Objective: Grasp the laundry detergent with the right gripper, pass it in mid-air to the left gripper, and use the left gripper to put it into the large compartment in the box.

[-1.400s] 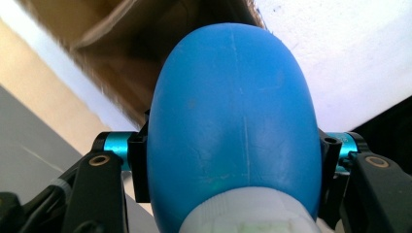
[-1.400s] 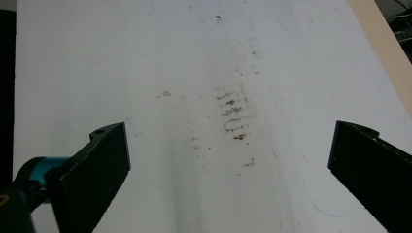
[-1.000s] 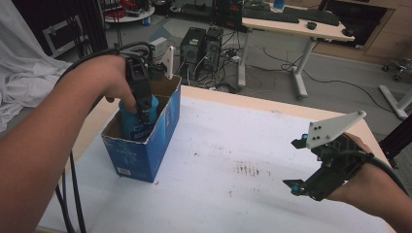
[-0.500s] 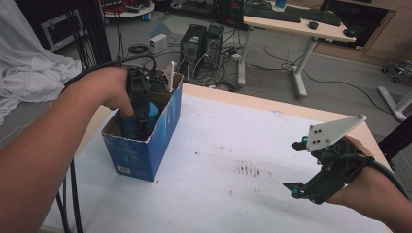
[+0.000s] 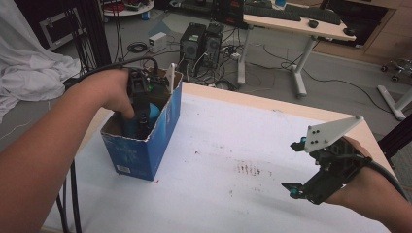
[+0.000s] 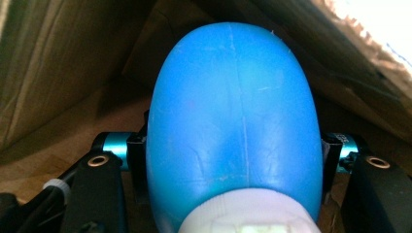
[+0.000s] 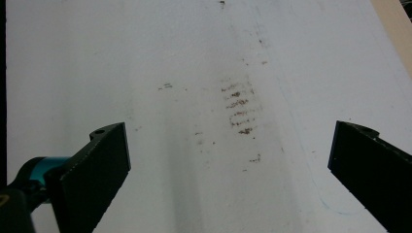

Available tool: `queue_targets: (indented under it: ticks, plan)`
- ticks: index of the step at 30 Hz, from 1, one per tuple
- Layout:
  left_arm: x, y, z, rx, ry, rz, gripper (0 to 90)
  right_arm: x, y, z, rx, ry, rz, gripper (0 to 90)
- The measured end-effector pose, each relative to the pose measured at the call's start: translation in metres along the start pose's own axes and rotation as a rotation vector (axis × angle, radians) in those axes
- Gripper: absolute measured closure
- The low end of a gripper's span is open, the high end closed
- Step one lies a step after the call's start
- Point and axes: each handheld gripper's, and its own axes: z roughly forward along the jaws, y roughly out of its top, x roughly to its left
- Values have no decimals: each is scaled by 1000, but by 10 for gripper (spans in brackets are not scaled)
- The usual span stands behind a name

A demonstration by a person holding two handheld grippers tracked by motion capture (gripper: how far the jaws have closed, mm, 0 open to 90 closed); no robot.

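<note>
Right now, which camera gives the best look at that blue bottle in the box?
The left gripper view: the blue bottle is close up between that gripper's jaws. The high view catches just a sliver inside the blue box.

Soft, even daylight; the white table (image 5: 272, 145) glares slightly, the inside of the box (image 6: 58, 73) is dim, and the edges look blurred.
</note>
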Motion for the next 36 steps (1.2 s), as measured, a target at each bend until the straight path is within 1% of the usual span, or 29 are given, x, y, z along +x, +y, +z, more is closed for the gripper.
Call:
queue_targets:
  ticks: [1,9,11,17,20,22,23,24,25,26,27,28,29,30,31,32,34,36]
  plan:
    - [0,0,-1,-3,1,-7,370,0,0,0,-1,0,-1,8]
    - [-1,-3,-6,-6,2,-24,301,0,-1,0,-3,1,-4,8]
    - [-2,-3,-7,-5,3,-24,300,0,-1,0,-4,2,-4,8]
    - [-3,-7,-18,-15,13,-45,292,0,0,1,-4,7,-6,8]
    - [-4,-7,-24,-20,19,-45,280,0,0,1,-4,8,-9,8]
    - [-4,-7,-24,-20,19,-45,280,0,0,1,-5,9,-10,8]
    - [-4,-7,-30,-23,22,-45,280,-1,-1,1,-3,12,-8,8]
    - [-5,-6,-36,-25,34,-46,274,-1,-1,1,-4,12,-6,8]
    - [-6,-6,-40,-24,40,-46,256,-1,-1,1,1,14,-9,8]
    - [-6,-6,-40,-24,40,-46,254,-1,-1,1,1,14,-9,8]
    - [-6,-6,-43,-23,43,-46,254,-1,-2,1,9,13,-9,8]
    - [-6,-6,-47,-22,46,-43,255,-1,-2,1,15,14,-12,8]
    - [-8,-6,-54,-28,55,-42,254,-2,-3,1,18,15,-8,9]
    - [-8,-6,-54,-28,55,-42,254,-2,-3,1,18,15,-8,9]
    - [-11,-6,-60,-32,62,-38,246,-3,-4,0,14,15,-3,8]
    - [-11,-6,-60,-32,62,-38,234,-3,-4,0,14,15,-3,8]
    - [-14,-5,-67,-31,69,-28,234,-6,-4,-2,10,16,5,9]
    - [-18,-3,-73,-33,67,-15,234,-6,-4,-3,10,17,4,8]
